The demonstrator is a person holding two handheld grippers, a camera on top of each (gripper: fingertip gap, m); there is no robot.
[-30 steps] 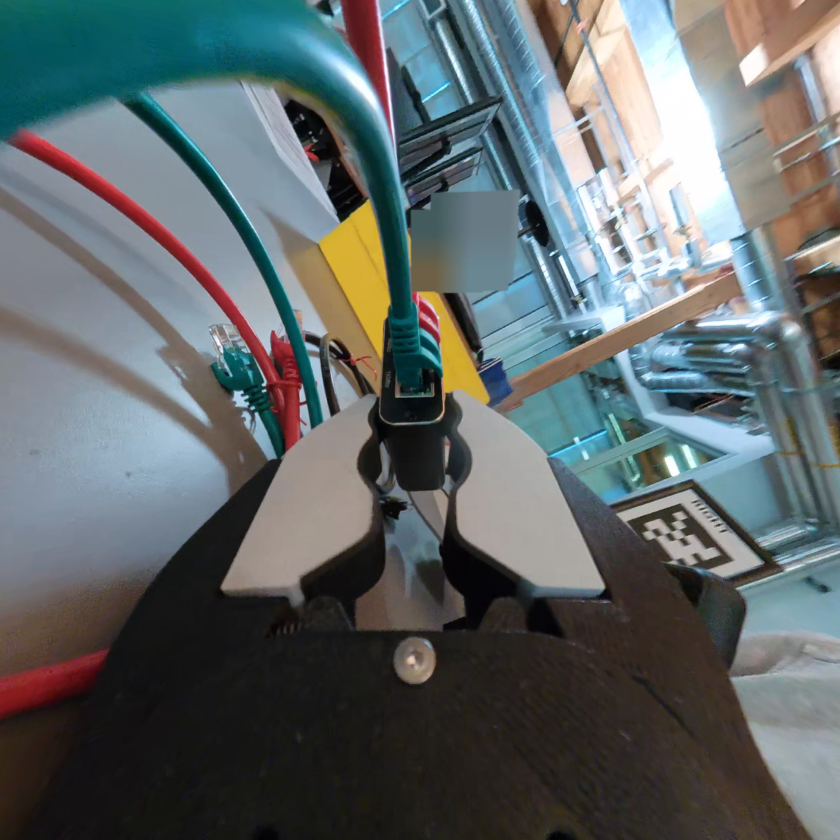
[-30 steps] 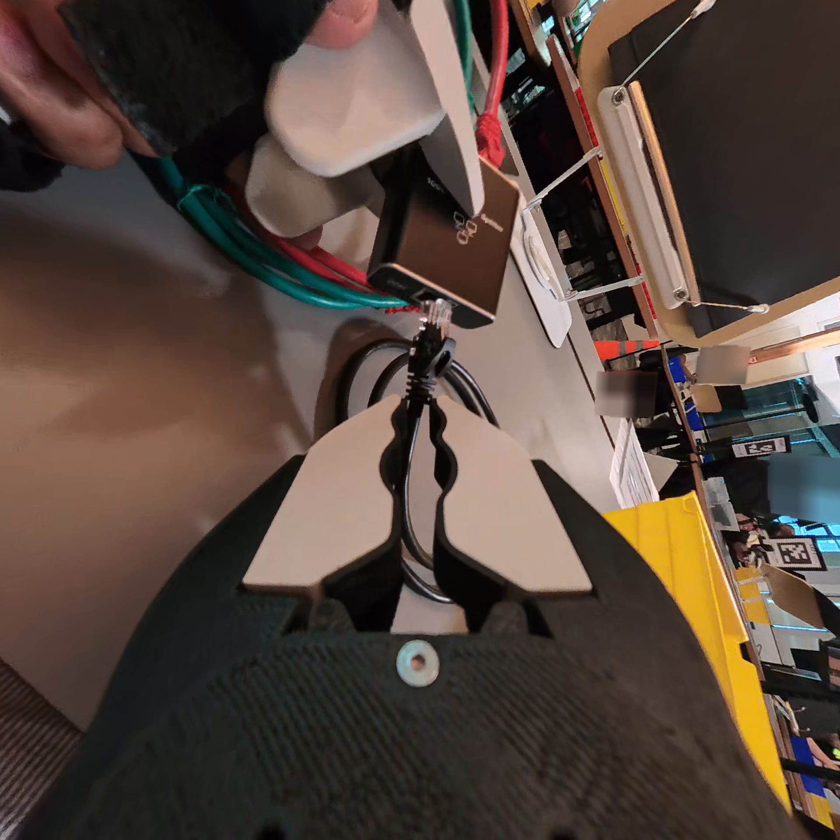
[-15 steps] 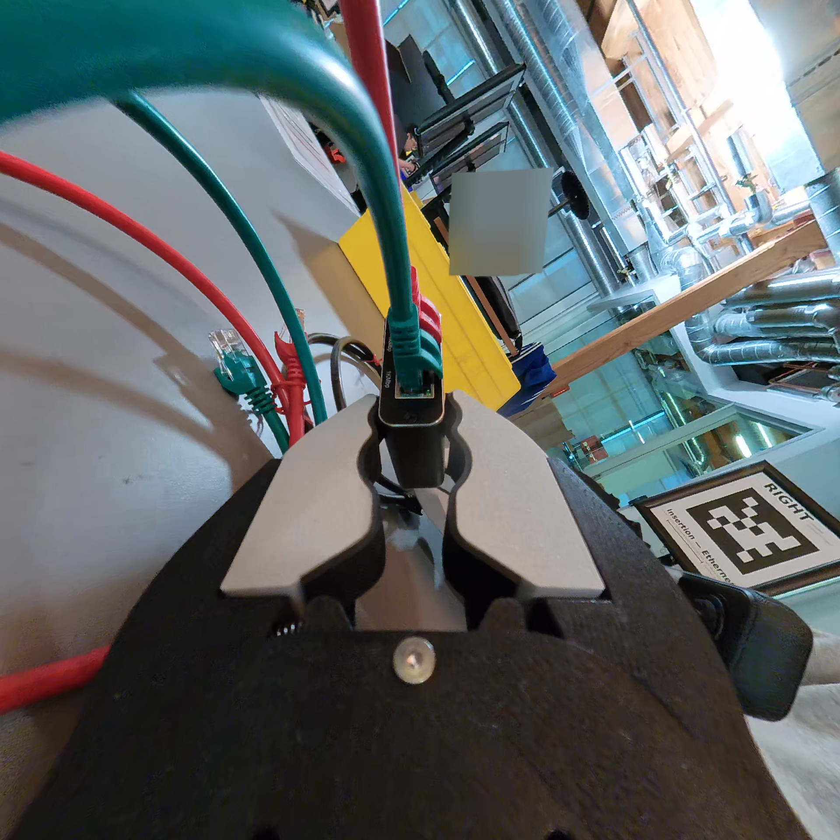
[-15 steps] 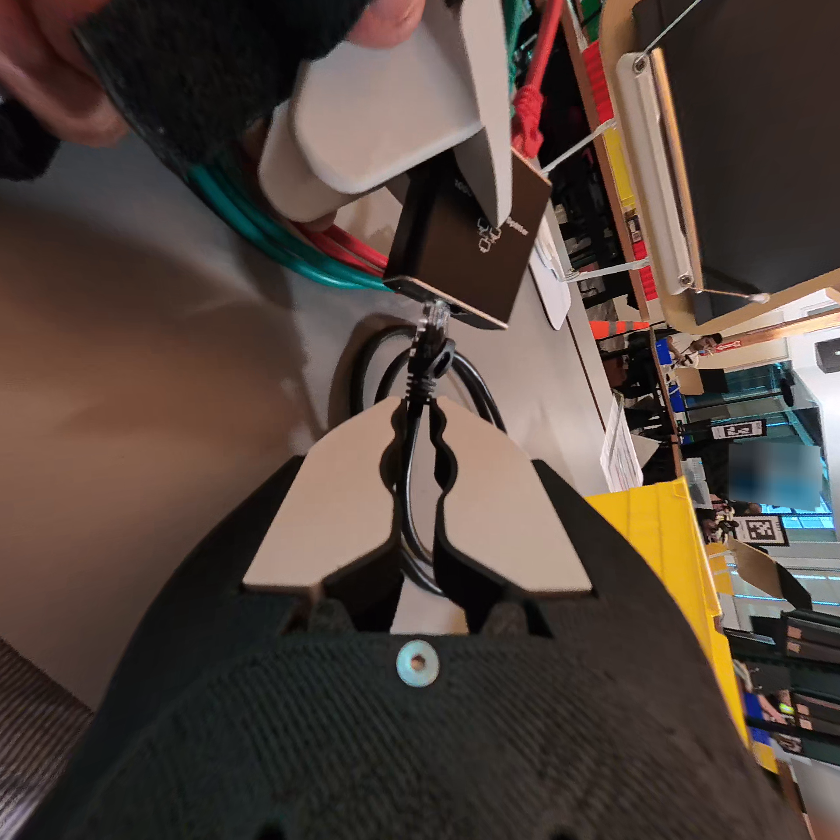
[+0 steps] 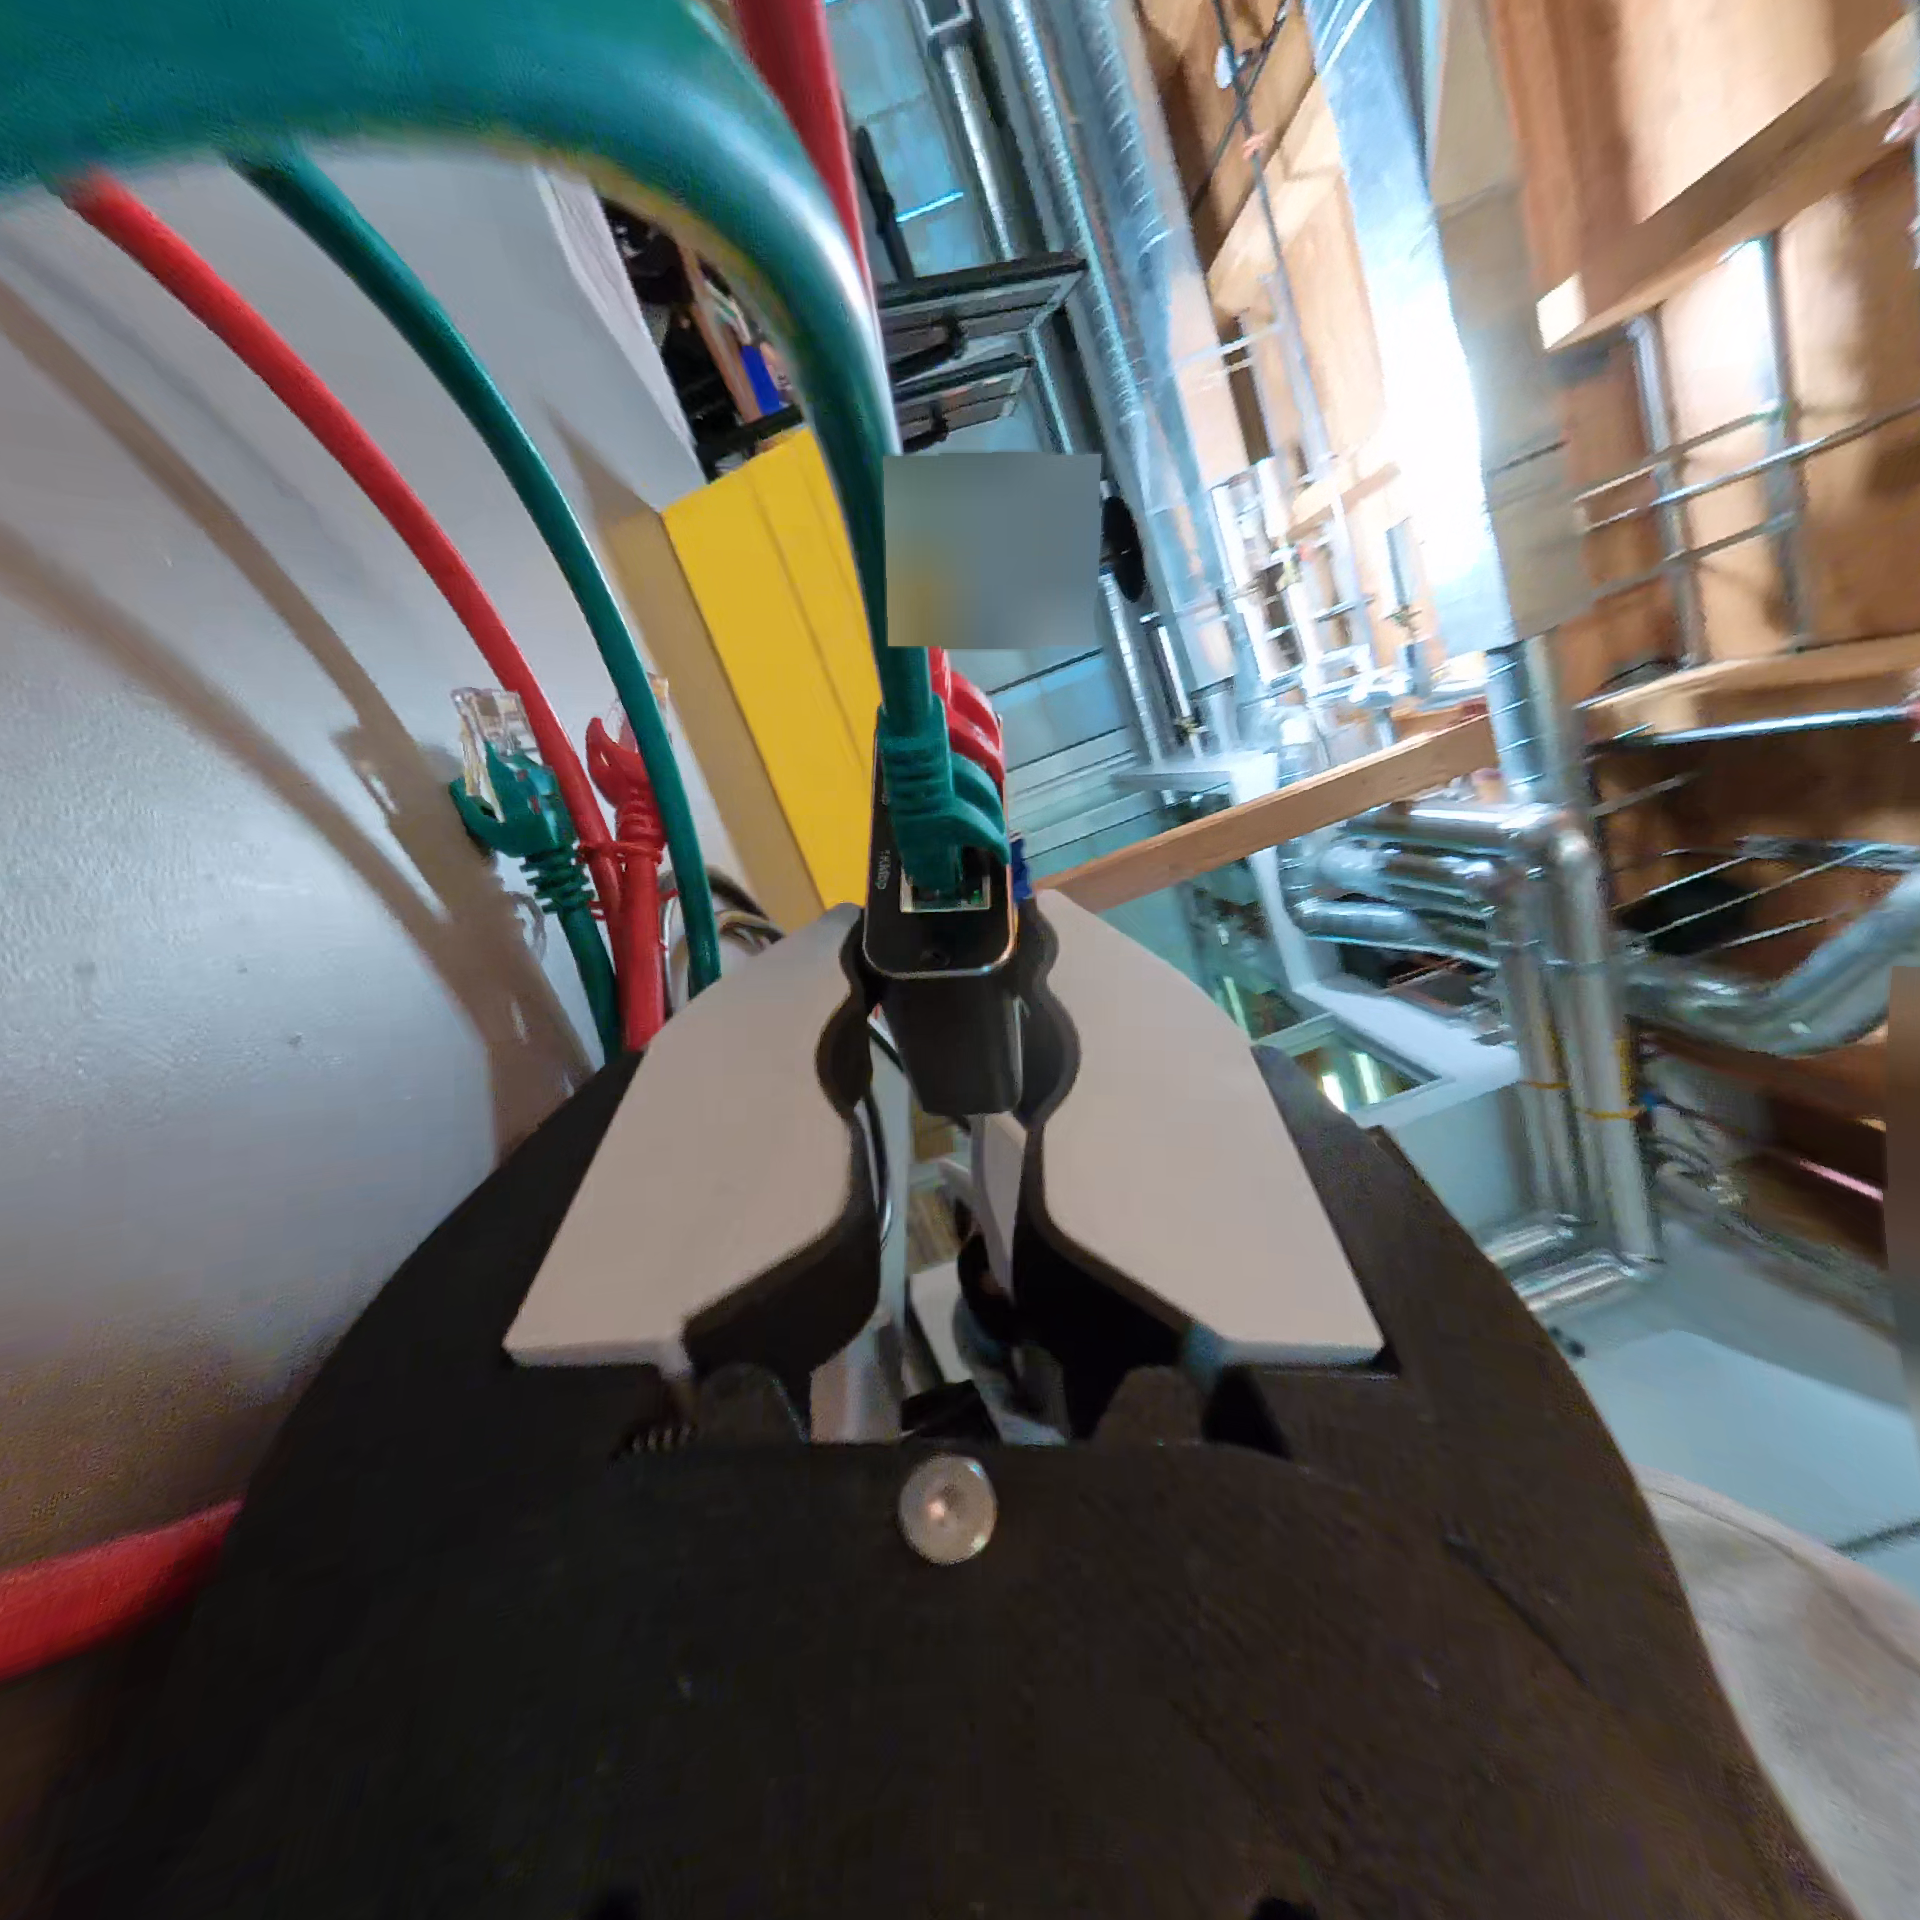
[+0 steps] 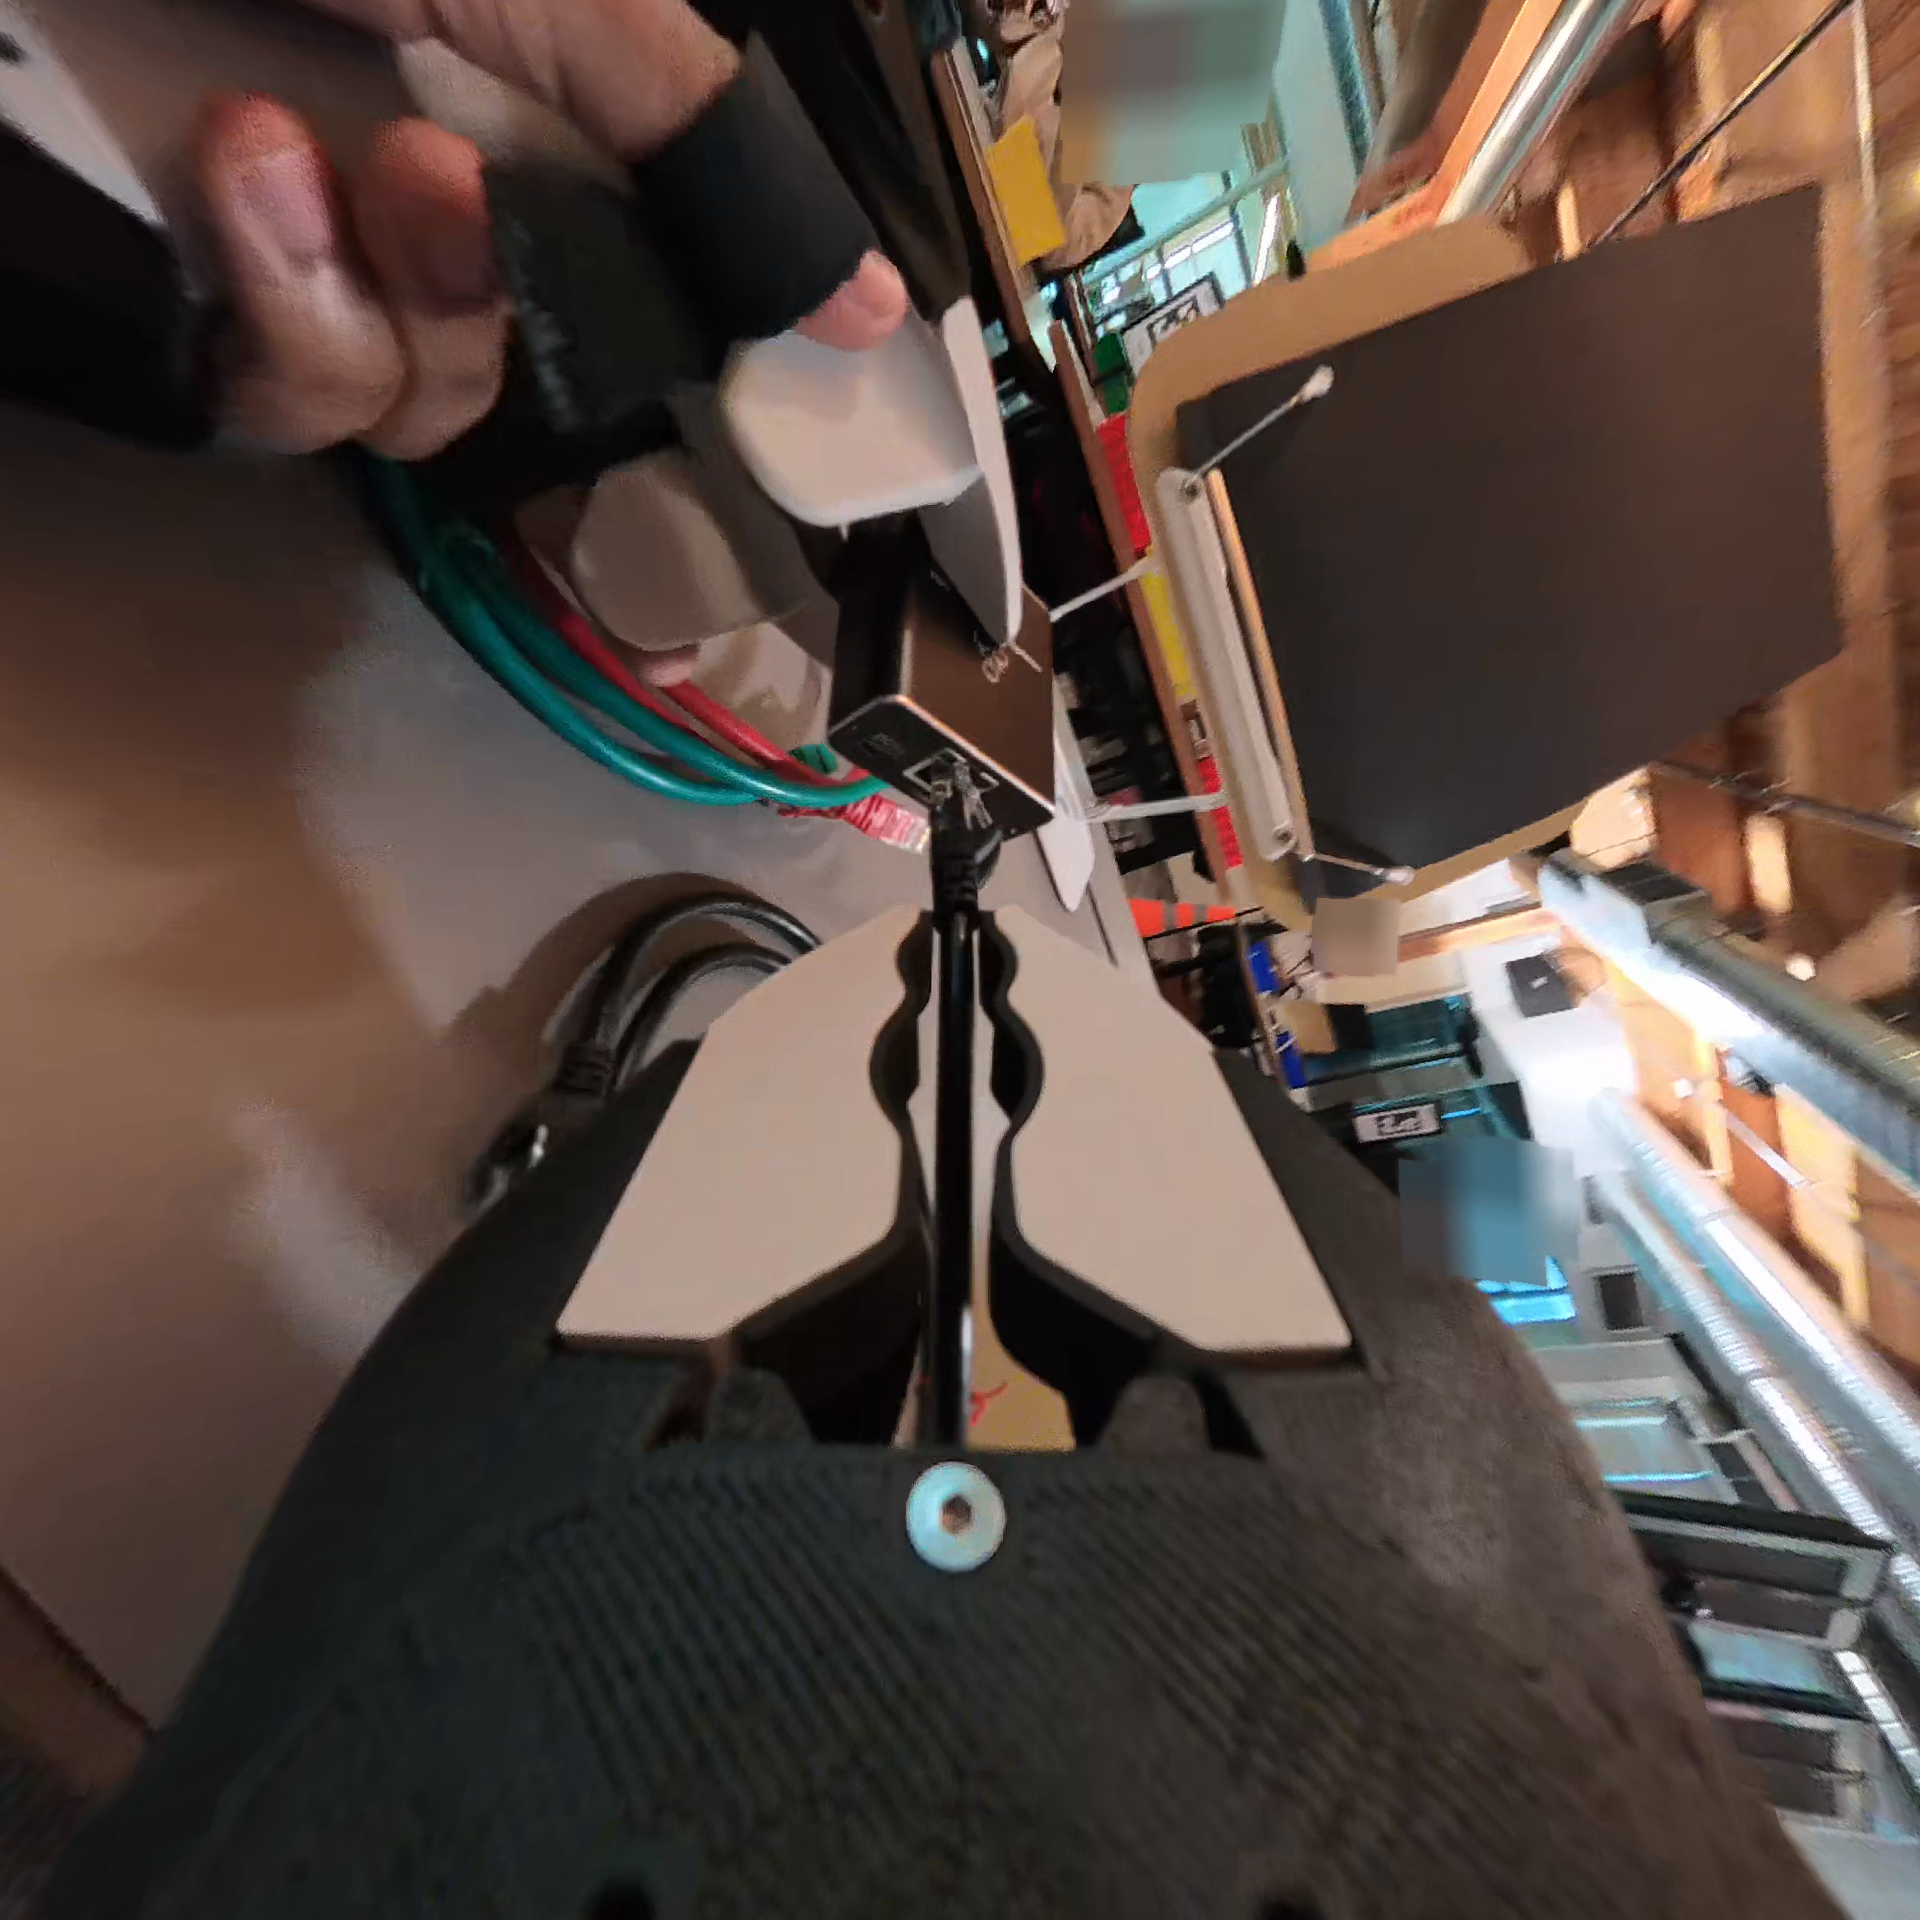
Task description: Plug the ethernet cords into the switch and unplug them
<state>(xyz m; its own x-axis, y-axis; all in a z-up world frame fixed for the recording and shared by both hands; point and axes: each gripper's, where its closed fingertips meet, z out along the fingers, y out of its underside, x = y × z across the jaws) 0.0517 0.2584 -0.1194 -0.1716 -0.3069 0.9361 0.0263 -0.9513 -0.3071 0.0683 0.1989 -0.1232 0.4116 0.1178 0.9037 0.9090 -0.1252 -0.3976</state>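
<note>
Pipes and timber shelving fill the blurred background of the left wrist view, beside a pale counter (image 5: 187, 935). The left claw (image 5: 940, 1013) is pinched on the black switch (image 5: 951, 997), held off the counter; a green cord (image 5: 925, 790) sits in its top port, and loose green and red plugs lie on the counter.

In the right wrist view, the right claw (image 6: 961, 920) is pressed together on a black cord (image 6: 951, 1091), whose plug (image 6: 961, 805) meets a port on the switch's (image 6: 951, 696) lower face. The step looks like plugging in; whether it is seated I cannot tell. Next calls for a straight push.
</note>
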